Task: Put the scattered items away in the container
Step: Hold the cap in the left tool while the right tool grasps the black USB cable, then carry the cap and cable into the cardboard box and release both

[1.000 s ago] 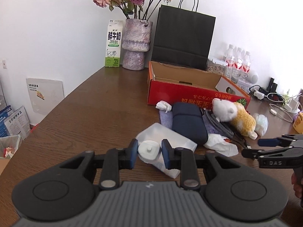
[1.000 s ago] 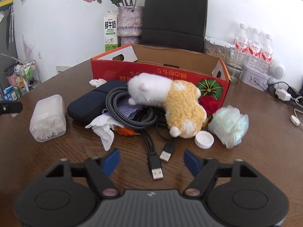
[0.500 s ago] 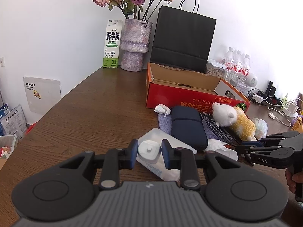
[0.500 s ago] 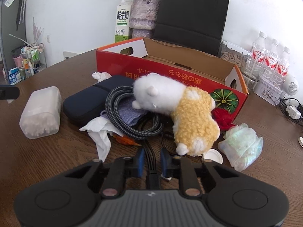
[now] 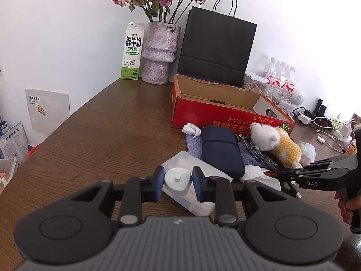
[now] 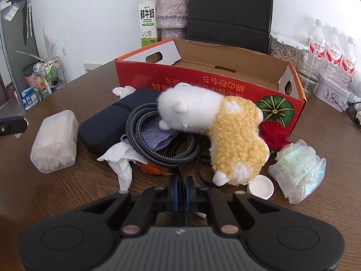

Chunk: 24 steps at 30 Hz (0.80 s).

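Right jaws, earlier wide, now pinching black cables, seemingly, left unchanged

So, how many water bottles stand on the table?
3. They stand in a row at the table's far right, beside the clear jar: first bottle, second, third. More may be hidden behind them.

Bright daylight, both views sharp; white painted wall blown out upper right of frame, brown wooden tabletop sheen centre, fisheye bend w/ dark corners.
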Each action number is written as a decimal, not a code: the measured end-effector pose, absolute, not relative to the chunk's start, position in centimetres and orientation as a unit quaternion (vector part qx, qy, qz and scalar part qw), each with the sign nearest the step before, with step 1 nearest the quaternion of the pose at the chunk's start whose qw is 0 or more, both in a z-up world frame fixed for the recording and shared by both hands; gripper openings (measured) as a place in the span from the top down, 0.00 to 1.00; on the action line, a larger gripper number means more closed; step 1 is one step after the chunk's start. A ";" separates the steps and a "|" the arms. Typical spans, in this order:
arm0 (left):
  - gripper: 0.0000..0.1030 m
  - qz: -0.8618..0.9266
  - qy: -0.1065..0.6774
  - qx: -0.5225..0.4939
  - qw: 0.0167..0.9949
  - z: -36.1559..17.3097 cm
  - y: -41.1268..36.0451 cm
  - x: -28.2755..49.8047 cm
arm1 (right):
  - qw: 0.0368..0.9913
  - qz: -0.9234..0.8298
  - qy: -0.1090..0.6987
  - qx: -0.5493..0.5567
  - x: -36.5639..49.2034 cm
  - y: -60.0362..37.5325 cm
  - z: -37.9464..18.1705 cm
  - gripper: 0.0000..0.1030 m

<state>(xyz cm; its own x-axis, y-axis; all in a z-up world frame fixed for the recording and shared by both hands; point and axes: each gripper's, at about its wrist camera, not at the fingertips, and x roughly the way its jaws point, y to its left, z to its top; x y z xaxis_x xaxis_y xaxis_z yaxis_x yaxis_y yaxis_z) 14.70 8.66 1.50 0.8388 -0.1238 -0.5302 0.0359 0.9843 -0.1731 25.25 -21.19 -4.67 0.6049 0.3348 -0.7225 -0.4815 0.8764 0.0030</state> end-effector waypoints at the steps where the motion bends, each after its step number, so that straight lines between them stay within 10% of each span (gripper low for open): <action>1: 0.73 -0.040 0.280 -0.080 0.956 1.5 8.8 14.7 | 0.893 0.224 0.375 -0.110 24.9 -20.9 -4.5 0.95; 24: 0.73 -0.077 0.226 -0.061 0.969 4.9 7.4 14.9 | 0.948 0.187 0.172 -0.191 19.3 -21.1 7.2 1.00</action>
<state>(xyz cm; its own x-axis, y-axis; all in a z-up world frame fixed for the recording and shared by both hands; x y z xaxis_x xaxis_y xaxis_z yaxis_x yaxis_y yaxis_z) 14.86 7.41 4.91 0.8863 -0.1776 -0.4277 0.1225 0.9806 -0.1533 19.28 -21.06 7.22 0.8710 0.2891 -0.3971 -0.4203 0.8571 -0.2979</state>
